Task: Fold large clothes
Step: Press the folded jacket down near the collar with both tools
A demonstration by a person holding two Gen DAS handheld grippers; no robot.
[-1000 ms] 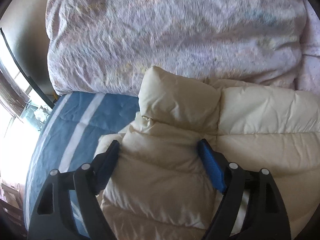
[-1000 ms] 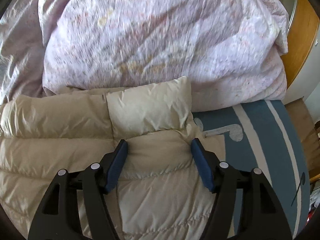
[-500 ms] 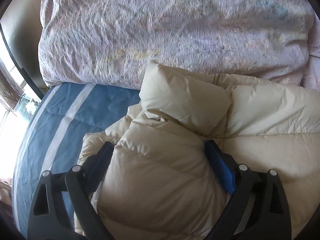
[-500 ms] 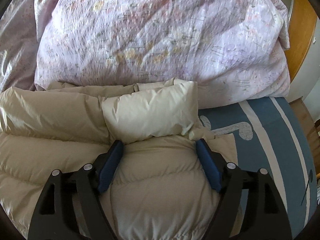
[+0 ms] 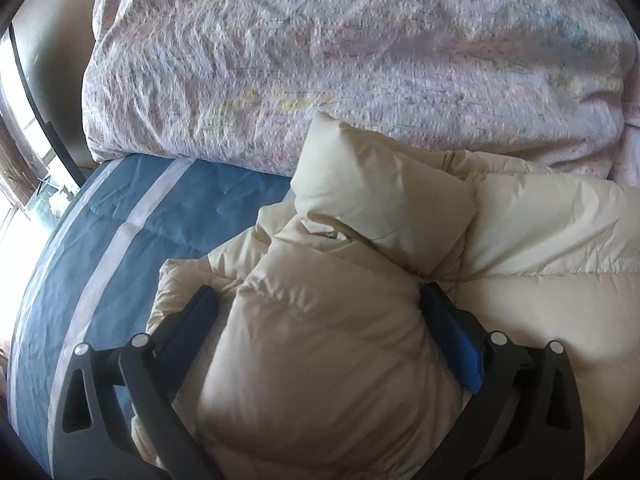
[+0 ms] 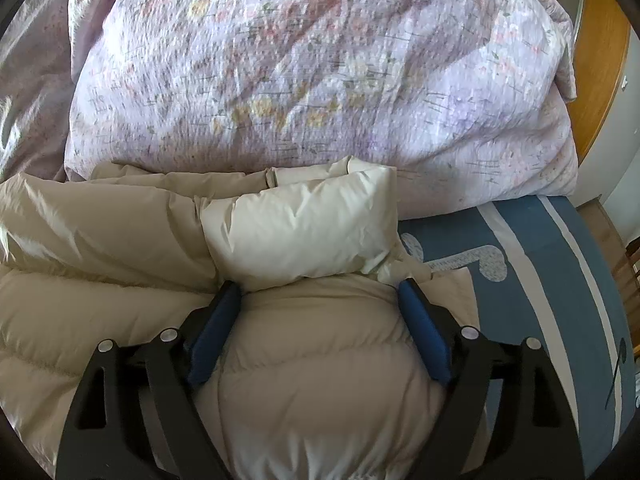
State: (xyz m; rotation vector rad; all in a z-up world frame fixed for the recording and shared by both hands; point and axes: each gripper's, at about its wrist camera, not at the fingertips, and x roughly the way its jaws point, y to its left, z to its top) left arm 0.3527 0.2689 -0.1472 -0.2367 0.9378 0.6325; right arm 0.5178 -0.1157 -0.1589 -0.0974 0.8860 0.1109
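Here the jacket (image 5: 320, 360) looks puffy, light, slick: left claw (image 5: 320, 312) and right claw (image 6: 320, 304) opening astride bulging sleeves; best pinched at quilt seams.

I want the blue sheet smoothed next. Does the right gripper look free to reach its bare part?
Probably yes: the right gripper straddles the puffer jacket, jaws opening, and the blue sheet lies bare beside it.

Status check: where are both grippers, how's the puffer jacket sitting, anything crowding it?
Left gripper, right gripper: jaws opening, cream puffer jacket bulging between. Jacket lies on blue bedsheet. Floral duvet crowds its far edge.
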